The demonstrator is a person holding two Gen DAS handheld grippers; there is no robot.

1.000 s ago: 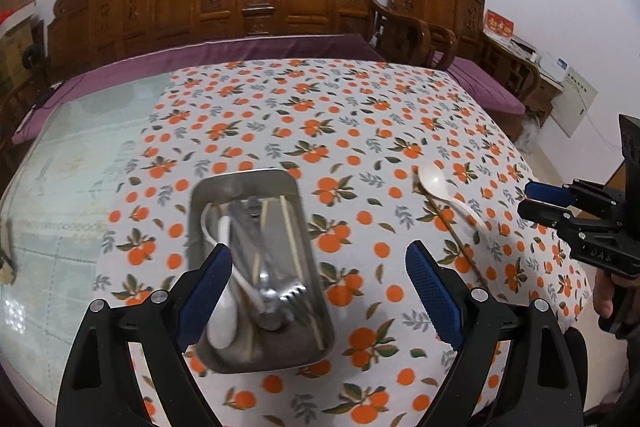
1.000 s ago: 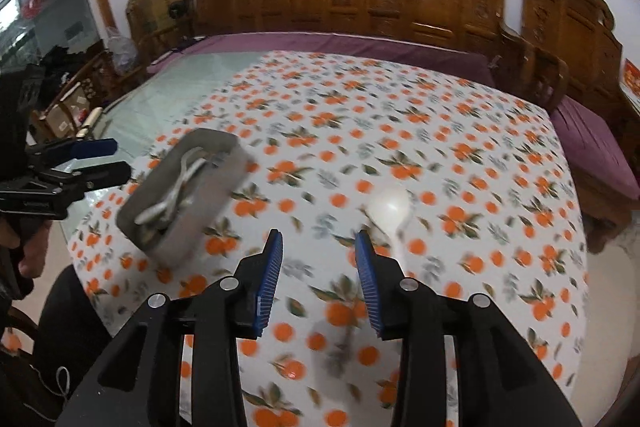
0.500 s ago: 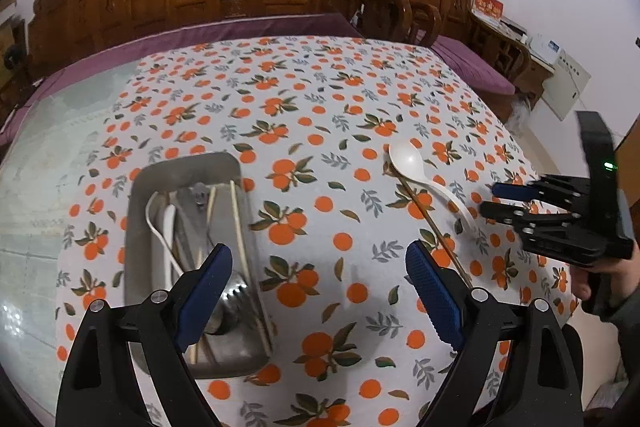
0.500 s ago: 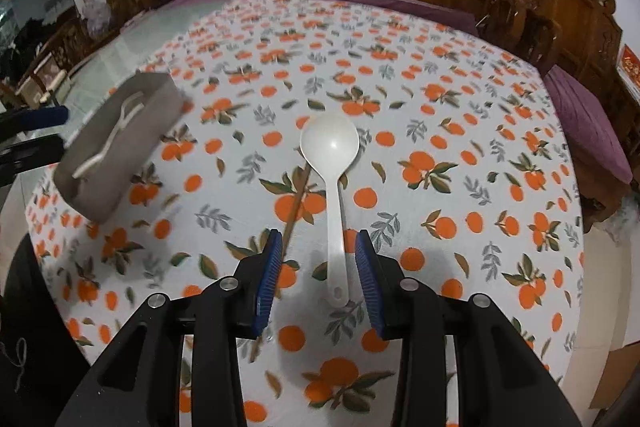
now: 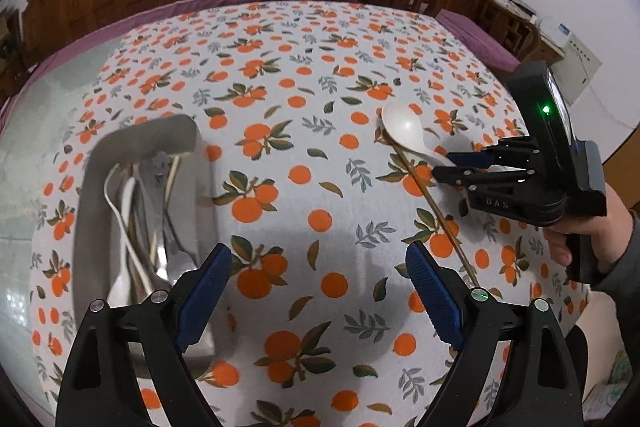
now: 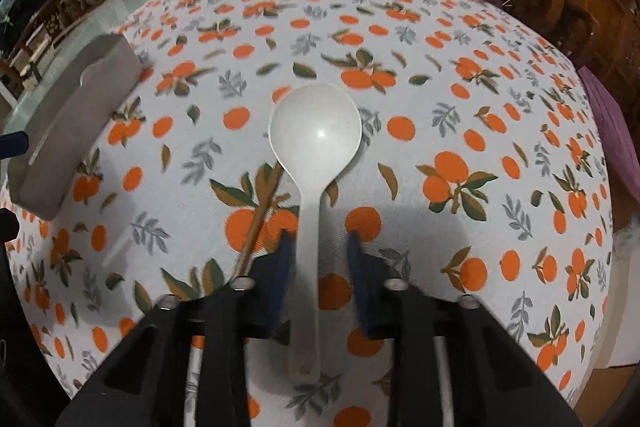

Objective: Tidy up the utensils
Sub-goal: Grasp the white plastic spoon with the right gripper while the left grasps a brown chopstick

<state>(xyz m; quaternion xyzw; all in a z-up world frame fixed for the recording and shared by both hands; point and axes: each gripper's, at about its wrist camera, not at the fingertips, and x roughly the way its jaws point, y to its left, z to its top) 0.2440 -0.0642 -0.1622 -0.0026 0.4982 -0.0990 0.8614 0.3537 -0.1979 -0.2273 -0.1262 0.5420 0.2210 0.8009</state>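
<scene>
Blue-padded right gripper (image 6: 316, 247) fingers closing around white spoon (image 6: 314, 155) handle, not yet pinching; spoon lies flat on desk (image 6: 460, 99), beside a thin chopstick (image 6: 258, 219). Left gripper (image 5: 318, 285) fingers wide open, empty, near metal tray (image 5: 140, 151) of utensils. Step: pick up spoon. Next move likely needs a firm pinch, lift, carry to tray.

We see a white spoon (image 6: 315, 135) lying flat, bowl up, beside a thin wooden chopstick (image 5: 436, 211); a metal tray (image 5: 92, 195) holds more utensils.
</scene>
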